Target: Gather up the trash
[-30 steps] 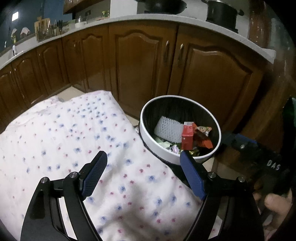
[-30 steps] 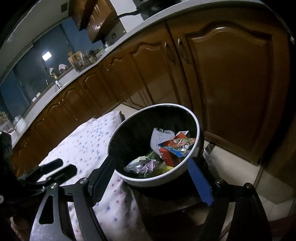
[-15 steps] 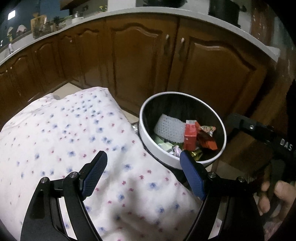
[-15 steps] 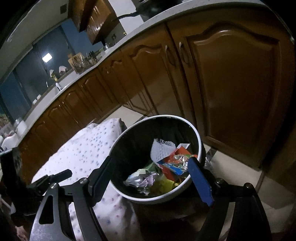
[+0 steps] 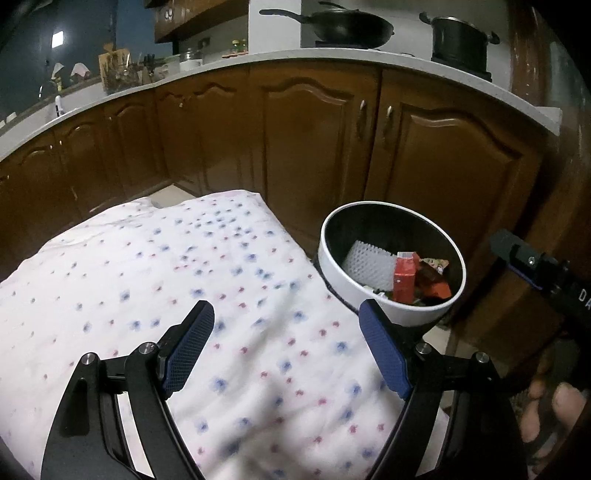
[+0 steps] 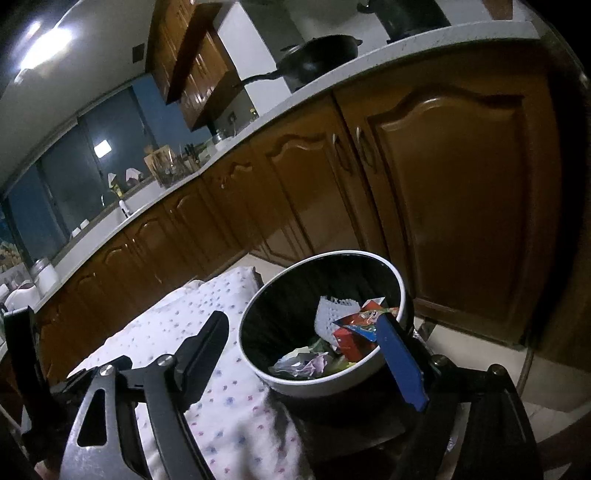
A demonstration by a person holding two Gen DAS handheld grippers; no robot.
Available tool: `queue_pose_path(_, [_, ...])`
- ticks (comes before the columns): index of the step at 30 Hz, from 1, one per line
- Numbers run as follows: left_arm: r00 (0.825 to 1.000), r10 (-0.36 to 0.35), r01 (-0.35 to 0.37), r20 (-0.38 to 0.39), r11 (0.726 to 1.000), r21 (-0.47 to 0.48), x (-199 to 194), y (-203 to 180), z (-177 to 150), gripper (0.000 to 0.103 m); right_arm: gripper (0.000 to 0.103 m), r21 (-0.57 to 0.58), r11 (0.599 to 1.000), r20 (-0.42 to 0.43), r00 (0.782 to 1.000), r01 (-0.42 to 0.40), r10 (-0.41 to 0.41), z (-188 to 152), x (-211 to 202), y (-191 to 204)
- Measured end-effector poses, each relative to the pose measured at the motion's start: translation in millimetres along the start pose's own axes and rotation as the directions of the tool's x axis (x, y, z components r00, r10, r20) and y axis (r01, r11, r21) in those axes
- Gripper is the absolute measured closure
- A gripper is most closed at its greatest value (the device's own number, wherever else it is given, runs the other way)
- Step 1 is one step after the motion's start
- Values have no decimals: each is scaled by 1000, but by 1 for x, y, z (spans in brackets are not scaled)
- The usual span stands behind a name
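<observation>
A round trash bin [image 5: 343,280] with a white wall and black inside stands beside the cloth-covered table. Inside lie a white foam net [image 5: 369,264], a red carton [image 5: 404,280] and crumpled wrappers [image 5: 436,266]. My left gripper [image 5: 284,310] hovers open over the cloth, left of the bin, holding nothing. In the right wrist view the bin [image 6: 325,384] sits just beyond my right gripper [image 6: 301,321]. Its jaws are opening with nothing between them. The foam net [image 6: 328,317], carton [image 6: 351,339] and paper scraps [image 6: 303,363] show there too.
A white cloth with small blue and red flowers [image 5: 184,277] covers the table. Brown cabinet doors [image 5: 314,147] run behind under a pale counter with a pan [image 5: 351,26] and a pot [image 5: 461,37]. A hand [image 5: 554,406] holds the right tool at the edge.
Both cameras have drawn back and tipped upward, so the bin looks smaller and lower and the counter with its pans has come into view. The trash in the bin has not shifted.
</observation>
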State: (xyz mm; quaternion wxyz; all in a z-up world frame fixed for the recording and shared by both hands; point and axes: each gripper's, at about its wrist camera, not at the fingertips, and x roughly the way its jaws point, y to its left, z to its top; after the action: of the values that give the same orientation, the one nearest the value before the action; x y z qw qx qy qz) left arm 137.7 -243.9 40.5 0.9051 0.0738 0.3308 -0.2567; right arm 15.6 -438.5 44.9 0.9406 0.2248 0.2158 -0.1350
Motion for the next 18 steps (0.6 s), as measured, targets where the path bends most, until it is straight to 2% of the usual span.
queue_pose_path(12, [999,15,-13,46,999,-41,-33,15,-11,17,11,-115,993,72,997,32,-24,-11,-30,38])
queue_pose_path(15, [996,30,-26,79,998,-52,-45,19,-13,13,8,-147,989,123,992,35,-17,-8,-46,52])
queue_pose_path(18, [987,46,-35,155,997,-74,-63,24,-15,8,2,-176,983,194,981,48,-14,-6,-62,66])
